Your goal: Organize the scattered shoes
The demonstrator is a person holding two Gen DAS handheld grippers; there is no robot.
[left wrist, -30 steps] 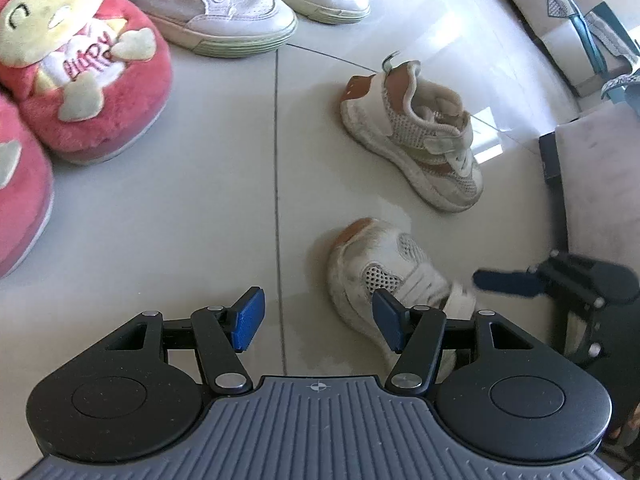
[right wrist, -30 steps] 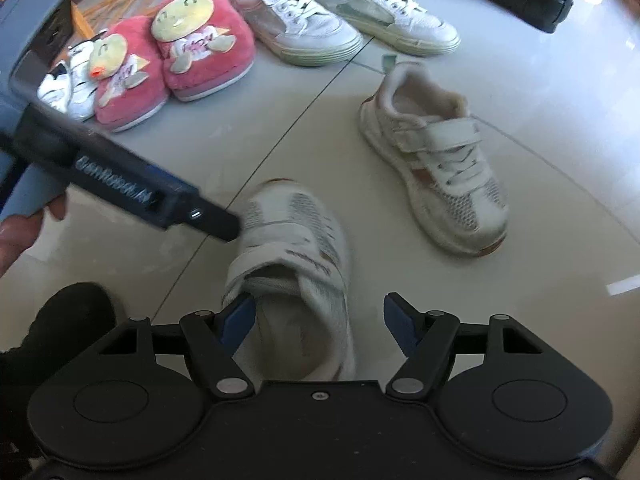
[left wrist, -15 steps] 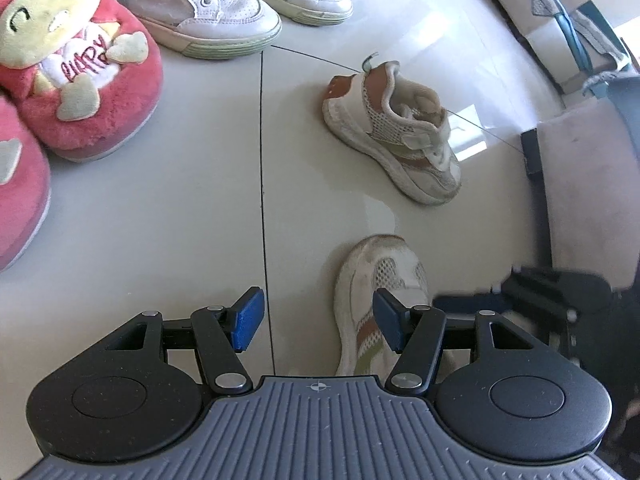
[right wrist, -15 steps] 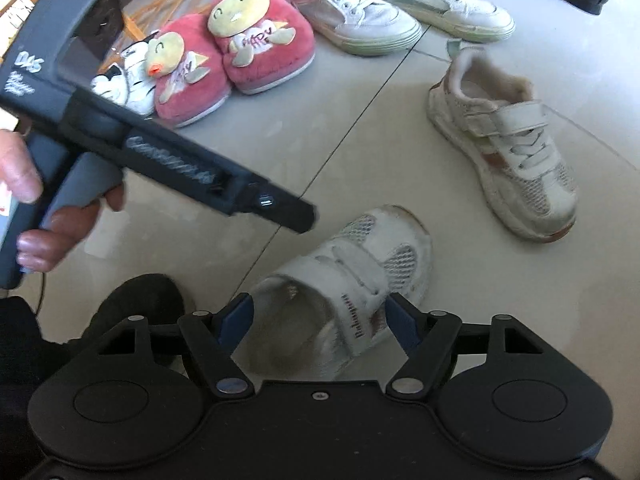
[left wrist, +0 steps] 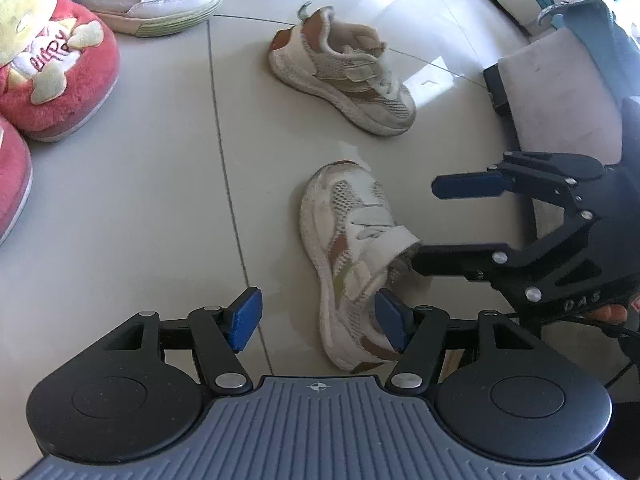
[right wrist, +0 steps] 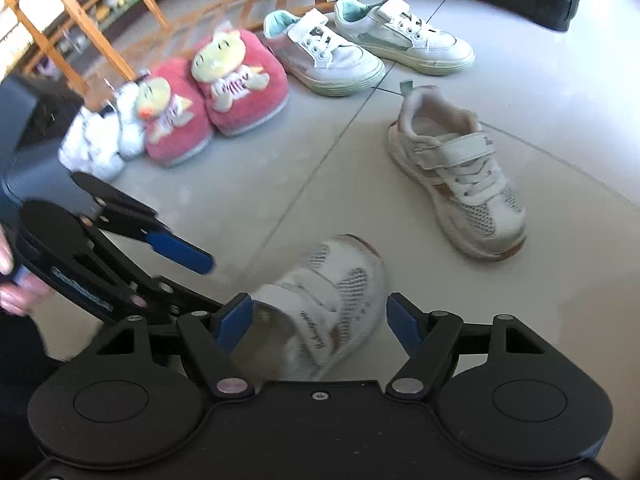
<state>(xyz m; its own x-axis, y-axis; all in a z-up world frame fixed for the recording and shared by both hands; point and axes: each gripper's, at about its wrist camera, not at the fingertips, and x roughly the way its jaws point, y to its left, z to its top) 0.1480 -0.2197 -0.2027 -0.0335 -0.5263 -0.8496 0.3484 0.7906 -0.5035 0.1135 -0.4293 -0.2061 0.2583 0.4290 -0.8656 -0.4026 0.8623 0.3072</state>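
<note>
Both claws hang with jaws apart, gripping nothing. The left gripper (left wrist: 316,316) and the right gripper (right wrist: 320,322) flank the near sneaker (right wrist: 332,300) — a small white mesh shoe on the tiled floor (right wrist: 248,184). Its mate, the far sneaker (right wrist: 460,176), stands apart. Beyond, in a row: 2 pink plush slippers (right wrist: 240,84), 2 white lace-up sneakers (right wrist: 324,56) — a wooden rack (right wrist: 80,20) behind.

Pale tiled floor (right wrist: 248,184) is catching bright sunlight. A wooden rack (right wrist: 132,12) is standing at the floor's far edge, a dark sofa base (right wrist: 560,4) is sitting at its far right corner.
</note>
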